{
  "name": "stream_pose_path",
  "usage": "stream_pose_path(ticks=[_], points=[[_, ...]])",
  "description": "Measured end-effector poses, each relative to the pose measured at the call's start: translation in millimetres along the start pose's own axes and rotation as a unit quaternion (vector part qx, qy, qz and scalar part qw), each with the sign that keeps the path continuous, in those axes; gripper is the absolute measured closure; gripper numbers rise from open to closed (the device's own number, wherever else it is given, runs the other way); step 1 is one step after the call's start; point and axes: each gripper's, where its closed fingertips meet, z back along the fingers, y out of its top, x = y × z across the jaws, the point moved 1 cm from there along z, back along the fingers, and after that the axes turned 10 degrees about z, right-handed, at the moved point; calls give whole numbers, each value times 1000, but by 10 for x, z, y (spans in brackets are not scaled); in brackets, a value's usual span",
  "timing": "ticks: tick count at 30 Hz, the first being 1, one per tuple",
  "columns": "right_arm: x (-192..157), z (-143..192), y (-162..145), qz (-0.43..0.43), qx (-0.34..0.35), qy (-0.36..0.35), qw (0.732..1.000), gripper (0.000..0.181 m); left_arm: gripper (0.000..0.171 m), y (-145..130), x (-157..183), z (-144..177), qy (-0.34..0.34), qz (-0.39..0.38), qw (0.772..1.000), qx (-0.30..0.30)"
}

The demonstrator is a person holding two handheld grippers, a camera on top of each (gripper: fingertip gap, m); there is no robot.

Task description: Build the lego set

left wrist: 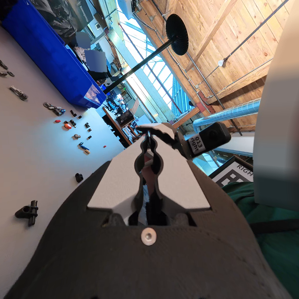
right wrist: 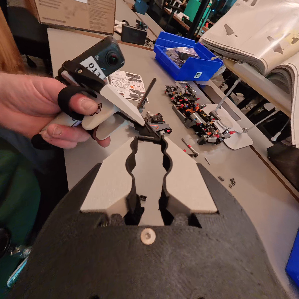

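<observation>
Black and grey, a small lego sub-assembly (right wrist: 155, 127) is held in mid-air between both tools, above the desk (right wrist: 178, 174). The left tool (right wrist: 142, 125) is clamped on its rear edge; the right tool (right wrist: 149, 140), jaws part-spread, grips a black bar beneath. Pressure is best applied squarely while the partly built chassis (right wrist: 194, 116) waits well apart.

Printed white sticker (left wrist: 196, 145) on the camera of the right tool (left wrist: 140, 128); matching sticker (right wrist: 94, 69) on the left tool (right wrist: 143, 124). Lettered black-and-white marker board (left wrist: 233, 175) in a frame. Printed cardboard box (right wrist: 77, 11), small label (right wrist: 198, 75) on the blue bin (right wrist: 169, 53), sticker sheet (right wrist: 126, 85) on the bench (right wrist: 161, 169).
</observation>
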Motion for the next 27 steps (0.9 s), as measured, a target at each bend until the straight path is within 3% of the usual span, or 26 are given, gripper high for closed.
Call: stream_pose_path(ticks=[6, 9, 14, 17, 21, 27], points=[[-218, 14, -5, 59, -9, 93, 994, 154, 163, -141, 45, 86, 16, -33, 997, -66], [-273, -10, 27, 77, -9, 110, 991, 154, 171, -233, 21, 148, 30, -36, 993, -108], [-322, -104, 68, 79, 1, 125, 989, 154, 171, -209, 4, 254, 46, -53, 991, -113], [-325, -135, 108, 50, 16, 145, 988, 145, 171, -147, -26, 345, 74, -77, 987, -120], [-274, -157, 150, -5, 36, 180, 983, 152, 171, -76, -41, 486, 108, -134, 971, -165], [-335, -265, 163, -41, 29, 264, 963, 159, 171, -70, 3, 560, 140, -236, 927, -256]])
